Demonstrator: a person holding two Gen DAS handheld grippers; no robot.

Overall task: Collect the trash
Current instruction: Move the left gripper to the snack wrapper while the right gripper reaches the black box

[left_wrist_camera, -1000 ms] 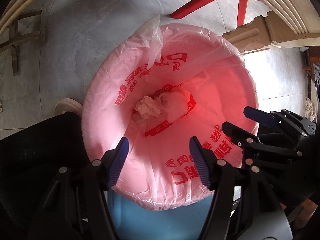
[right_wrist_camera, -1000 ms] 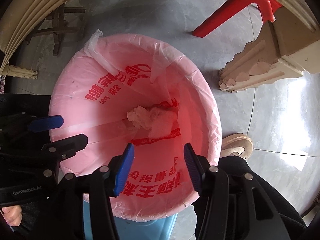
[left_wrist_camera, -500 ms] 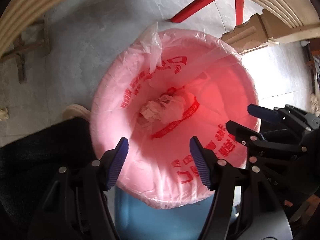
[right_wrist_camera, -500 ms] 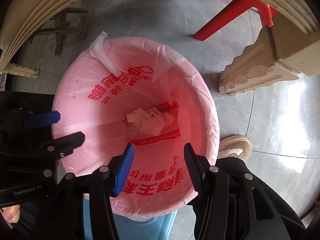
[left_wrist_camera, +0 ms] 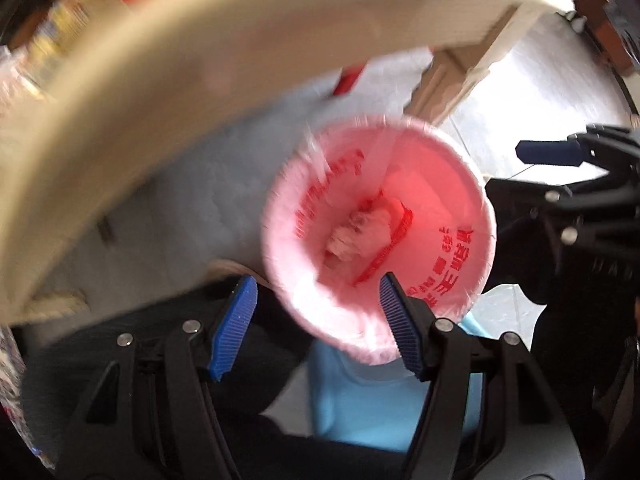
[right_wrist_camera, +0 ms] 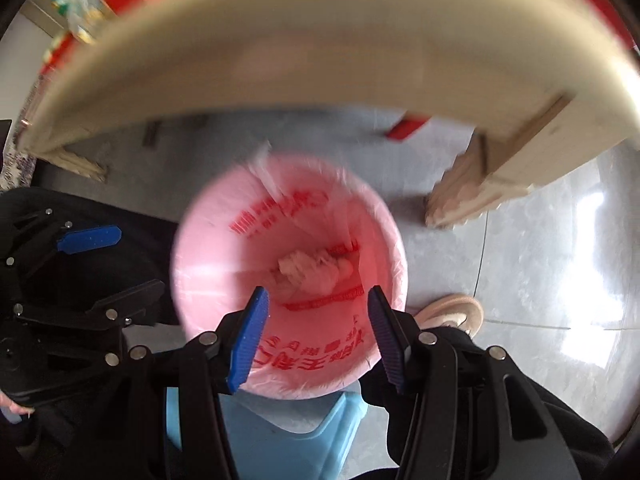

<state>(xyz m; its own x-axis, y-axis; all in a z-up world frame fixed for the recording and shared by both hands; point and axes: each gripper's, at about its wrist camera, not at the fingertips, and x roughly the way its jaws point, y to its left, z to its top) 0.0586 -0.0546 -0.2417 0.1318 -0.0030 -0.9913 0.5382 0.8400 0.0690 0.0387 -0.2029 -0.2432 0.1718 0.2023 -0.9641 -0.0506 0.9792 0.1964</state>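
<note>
While both views are motion-blurred, the crumpled tissue wad [left_wrist_camera: 362, 232] [right_wrist_camera: 312, 270] reads clearly at the bottom of the pink bin liner [left_wrist_camera: 452, 216] [right_wrist_camera: 212, 248], which has red printed characters and is folded over the rim of a light blue trash bin [left_wrist_camera: 384, 408] [right_wrist_camera: 288, 432]. Above the bin, the left gripper [left_wrist_camera: 316, 326] has its blue-padded jaws parted with nothing between them, released. Beside it over the same bin, the right gripper [right_wrist_camera: 316, 336] is also parted and empty, nothing grasped. Each gripper shows at the edge of the other's view, on opposite sides of the bin. Just beside the bin on the grey tiled floor [right_wrist_camera: 540, 272] is a beige shoe [right_wrist_camera: 452, 310], with dark trouser fabric [left_wrist_camera: 132, 320] next to the bin. Beyond the bin a curved cream table edge [left_wrist_camera: 160, 80] [right_wrist_camera: 320, 48] arcs overhead, its carved leg [right_wrist_camera: 464, 196] standing near the bin. A red chair leg [right_wrist_camera: 406, 128] shows past the bin, under the table. Items on the table top are too blurred to tell.
</note>
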